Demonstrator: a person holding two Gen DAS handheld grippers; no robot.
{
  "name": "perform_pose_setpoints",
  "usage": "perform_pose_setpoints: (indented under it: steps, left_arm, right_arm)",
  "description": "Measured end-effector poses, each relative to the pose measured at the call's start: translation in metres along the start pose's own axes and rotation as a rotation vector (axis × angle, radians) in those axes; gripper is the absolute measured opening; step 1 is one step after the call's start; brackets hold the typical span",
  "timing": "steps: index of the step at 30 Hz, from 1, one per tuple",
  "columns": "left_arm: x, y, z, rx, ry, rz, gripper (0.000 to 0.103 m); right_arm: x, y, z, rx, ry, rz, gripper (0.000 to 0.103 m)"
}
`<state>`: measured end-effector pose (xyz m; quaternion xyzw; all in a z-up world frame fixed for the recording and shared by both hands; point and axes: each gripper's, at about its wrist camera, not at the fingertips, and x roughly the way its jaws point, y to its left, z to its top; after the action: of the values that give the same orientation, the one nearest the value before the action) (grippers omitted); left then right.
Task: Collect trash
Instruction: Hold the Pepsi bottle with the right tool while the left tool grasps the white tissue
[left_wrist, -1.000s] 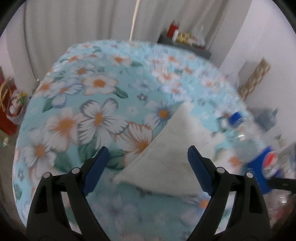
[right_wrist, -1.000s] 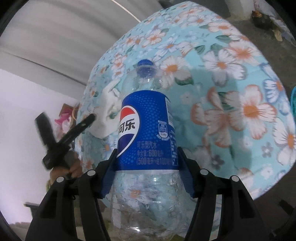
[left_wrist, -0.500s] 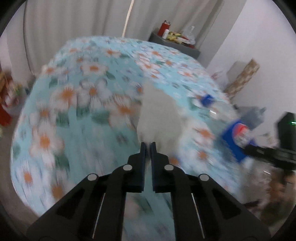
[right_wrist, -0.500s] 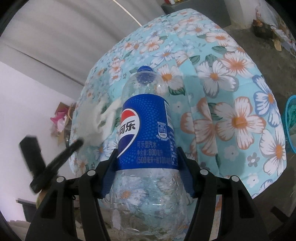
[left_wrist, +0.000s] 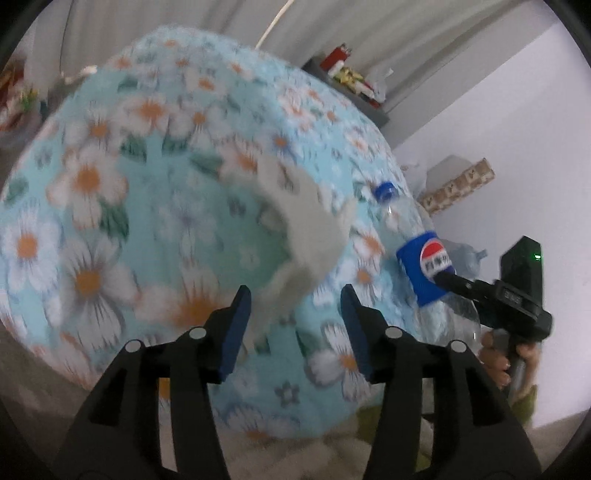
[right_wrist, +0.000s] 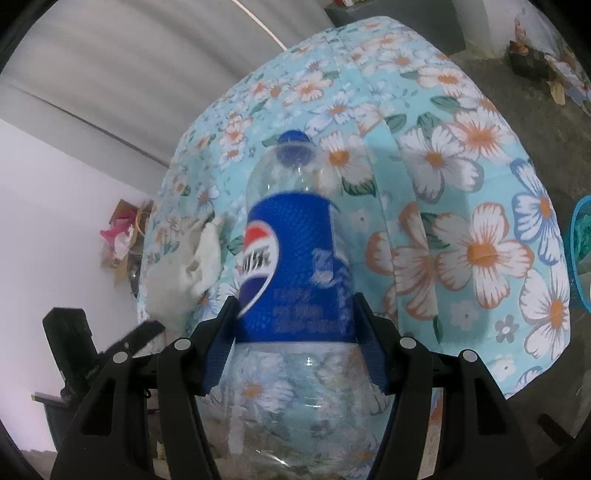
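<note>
The right gripper (right_wrist: 295, 339) clamps a clear plastic bottle with a blue cap and blue label (right_wrist: 295, 266) at the label's lower edge, held above the near edge of the flower-printed turquoise bedspread (right_wrist: 461, 184). The left gripper (left_wrist: 295, 325) has its jaws opening, and a crumpled white tissue (left_wrist: 306, 236), left of the bottle, hangs blurred ahead of its pads with nothing pinched. I would reclose lower on the tissue's bulk. The label shows the Pepsi globe with blurred Chinese characters.
</note>
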<state>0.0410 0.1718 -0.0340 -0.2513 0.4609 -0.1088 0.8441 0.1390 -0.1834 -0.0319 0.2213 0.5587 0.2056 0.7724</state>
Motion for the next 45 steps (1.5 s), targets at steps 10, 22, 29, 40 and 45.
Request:
perform_pose_setpoints:
  steps: [10, 22, 29, 40, 45]
  left_arm:
    - [0.036, -0.032, 0.013, 0.262, -0.007, 0.218, 0.057]
    - [0.058, -0.045, 0.01, 0.319, -0.02, 0.293, 0.035]
    - [0.06, -0.054, 0.008, 0.363, -0.029, 0.33, 0.025]
    - [0.062, -0.06, 0.006, 0.396, -0.034, 0.358, 0.02]
    - [0.064, -0.062, 0.005, 0.409, -0.037, 0.372, 0.02]
  right_arm:
    - [0.011, 0.01, 0.016, -0.014, -0.015, -0.029, 0.068]
    - [0.034, 0.016, 0.023, -0.032, 0.033, -0.073, 0.068]
    - [0.039, 0.019, 0.023, -0.058, 0.044, -0.091, 0.068]
    - [0.04, 0.018, 0.024, -0.054, 0.041, -0.105, 0.061]
    - [0.041, 0.019, 0.024, -0.066, 0.04, -0.115, 0.06]
